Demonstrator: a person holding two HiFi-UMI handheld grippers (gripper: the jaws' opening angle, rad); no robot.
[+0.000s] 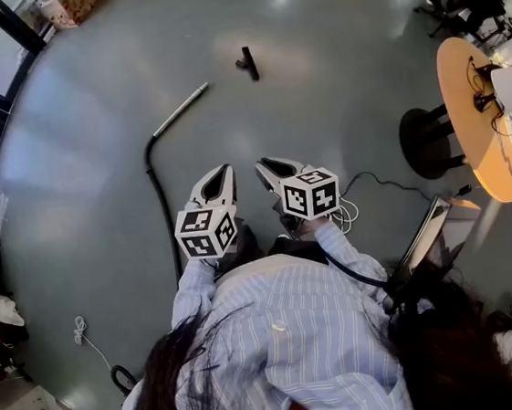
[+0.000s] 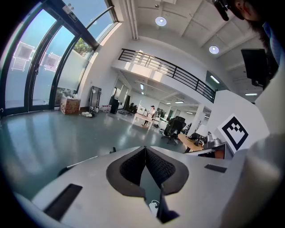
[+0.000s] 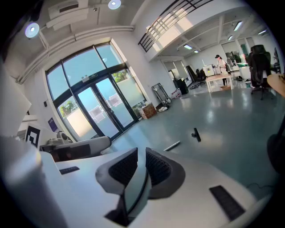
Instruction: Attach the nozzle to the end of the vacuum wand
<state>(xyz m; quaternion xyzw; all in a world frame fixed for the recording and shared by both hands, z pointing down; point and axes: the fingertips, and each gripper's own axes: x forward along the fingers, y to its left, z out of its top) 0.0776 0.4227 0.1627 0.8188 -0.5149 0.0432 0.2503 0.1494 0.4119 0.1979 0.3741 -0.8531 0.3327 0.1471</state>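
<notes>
Where nozzle point(image 1: 247, 63) lies, beyond right hand-held gripper point(image 1: 266, 165)

The floor point(image 1: 334, 80) is a glossy blue-grey. On it the vacuum wand point(image 1: 181, 110) is silver, its hose point(image 1: 156, 192) is black, and the nozzle point(image 1: 248, 63) is black too. The left gripper point(image 1: 224, 169) and right gripper point(image 1: 262, 164) have pale grey shells with black, finely cross-hatched pads point(image 2: 132, 167) inside the jaws. Each carries a white cube point(image 1: 206, 231) printed with black square markers. The person's shirt point(image 1: 289, 333) is light blue with thin white stripes. The round table point(image 1: 463, 116) has an orange-tan top on a black base.
</notes>
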